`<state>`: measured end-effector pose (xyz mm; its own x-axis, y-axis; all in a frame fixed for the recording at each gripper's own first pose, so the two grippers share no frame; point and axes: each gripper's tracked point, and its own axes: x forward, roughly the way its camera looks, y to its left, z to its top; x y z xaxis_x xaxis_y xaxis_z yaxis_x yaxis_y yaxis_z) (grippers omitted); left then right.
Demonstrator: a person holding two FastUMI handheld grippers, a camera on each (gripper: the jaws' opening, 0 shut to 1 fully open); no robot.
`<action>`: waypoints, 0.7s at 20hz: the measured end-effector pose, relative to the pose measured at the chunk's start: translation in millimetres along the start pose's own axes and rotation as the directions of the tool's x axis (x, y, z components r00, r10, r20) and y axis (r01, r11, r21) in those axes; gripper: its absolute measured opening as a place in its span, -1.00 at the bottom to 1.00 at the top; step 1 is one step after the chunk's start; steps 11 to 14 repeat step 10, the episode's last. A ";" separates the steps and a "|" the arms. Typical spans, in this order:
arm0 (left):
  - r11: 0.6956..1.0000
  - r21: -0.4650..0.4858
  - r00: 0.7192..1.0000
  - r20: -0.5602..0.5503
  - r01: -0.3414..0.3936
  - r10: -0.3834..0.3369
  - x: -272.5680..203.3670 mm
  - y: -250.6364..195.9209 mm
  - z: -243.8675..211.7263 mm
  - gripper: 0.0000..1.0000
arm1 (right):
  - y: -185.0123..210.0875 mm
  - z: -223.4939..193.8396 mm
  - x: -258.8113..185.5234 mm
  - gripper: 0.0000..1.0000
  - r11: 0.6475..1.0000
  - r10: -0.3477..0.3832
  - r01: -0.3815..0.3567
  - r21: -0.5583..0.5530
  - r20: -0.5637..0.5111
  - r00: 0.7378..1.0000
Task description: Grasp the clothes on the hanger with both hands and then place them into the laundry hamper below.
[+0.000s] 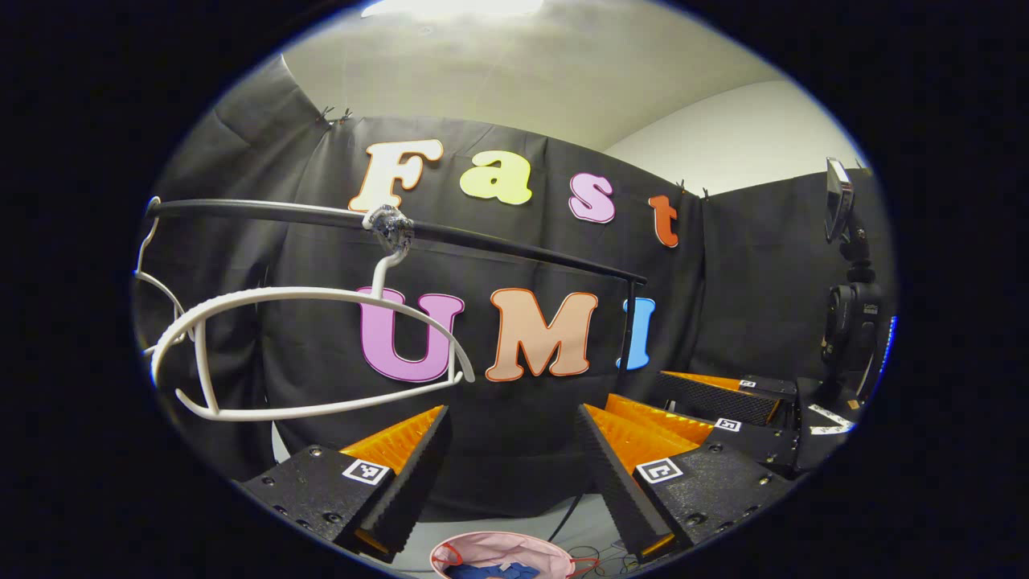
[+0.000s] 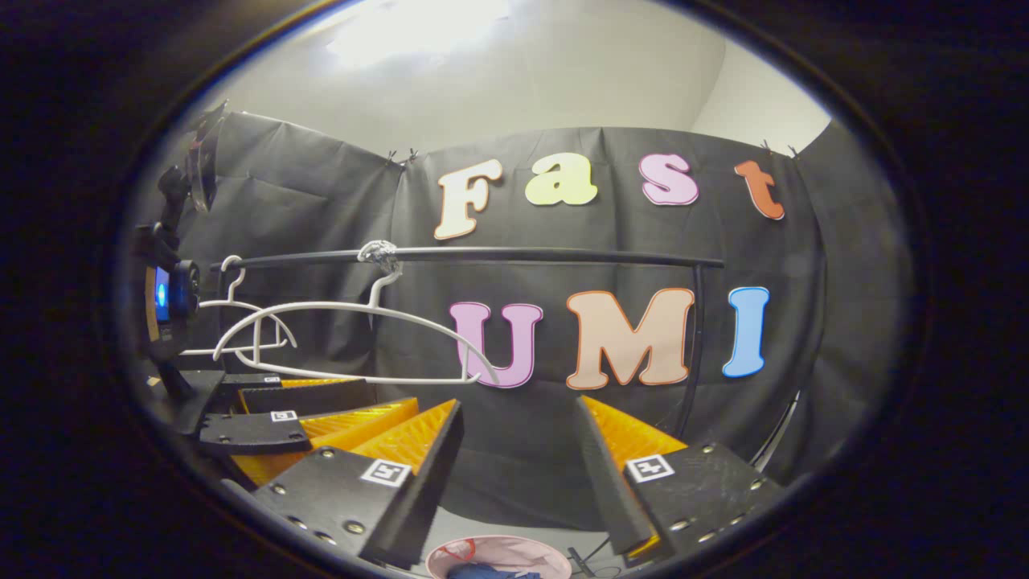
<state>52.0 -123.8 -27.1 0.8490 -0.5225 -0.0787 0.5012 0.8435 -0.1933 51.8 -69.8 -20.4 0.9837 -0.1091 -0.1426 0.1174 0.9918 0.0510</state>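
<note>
A bare white hanger (image 1: 321,354) hangs from the black rail (image 1: 498,241) with no garment on it. Far below stands the pink laundry hamper (image 1: 555,551), and blue clothes (image 1: 490,571) lie inside it. My left gripper (image 1: 512,414) is open and holds nothing; it is up near the level of the hanger's bottom bar. The right gripper (image 1: 691,410) is close beside it on the right. In the right gripper view, the right gripper (image 2: 518,406) is open and holds nothing. That view also shows the hanger (image 2: 354,338), the hamper (image 2: 522,547), the blue clothes (image 2: 482,572) and the left gripper (image 2: 305,402).
A second bare white hanger (image 2: 233,322) hangs at the rail's left end. A camera rig on a stand (image 1: 852,322) is at the right of the booth. The rail's upright post (image 2: 695,346) runs down on the right. Cables (image 1: 595,555) lie on the floor beside the hamper.
</note>
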 end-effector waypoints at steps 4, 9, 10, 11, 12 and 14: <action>1.000 0.001 1.000 0.005 -0.004 0.004 1.3 0.3 1.1 0.92 | -3.9 1.9 -0.8 0.92 1.000 -0.012 0.012 0.006 0.003 1.000; 1.000 0.014 1.000 0.005 -0.003 0.003 1.8 0.0 1.1 0.92 | -7.7 2.0 -2.8 0.86 1.000 -0.021 0.021 0.012 0.003 1.000; 1.000 0.014 1.000 0.007 -0.001 0.001 2.2 -0.8 1.7 0.87 | -10.2 1.8 -3.6 0.86 1.000 -0.026 0.026 0.011 0.005 1.000; 1.000 0.014 1.000 0.007 -0.001 0.001 2.2 -0.8 1.7 0.87 | -10.2 1.8 -3.6 0.86 1.000 -0.026 0.026 0.011 0.005 1.000; 1.000 0.014 1.000 0.007 -0.001 0.001 2.2 -0.8 1.7 0.87 | -10.2 1.8 -3.6 0.86 1.000 -0.026 0.026 0.011 0.005 1.000; 1.000 0.014 1.000 0.007 -0.001 0.001 2.2 -0.8 1.7 0.87 | -10.2 1.8 -3.6 0.86 1.000 -0.026 0.026 0.011 0.005 1.000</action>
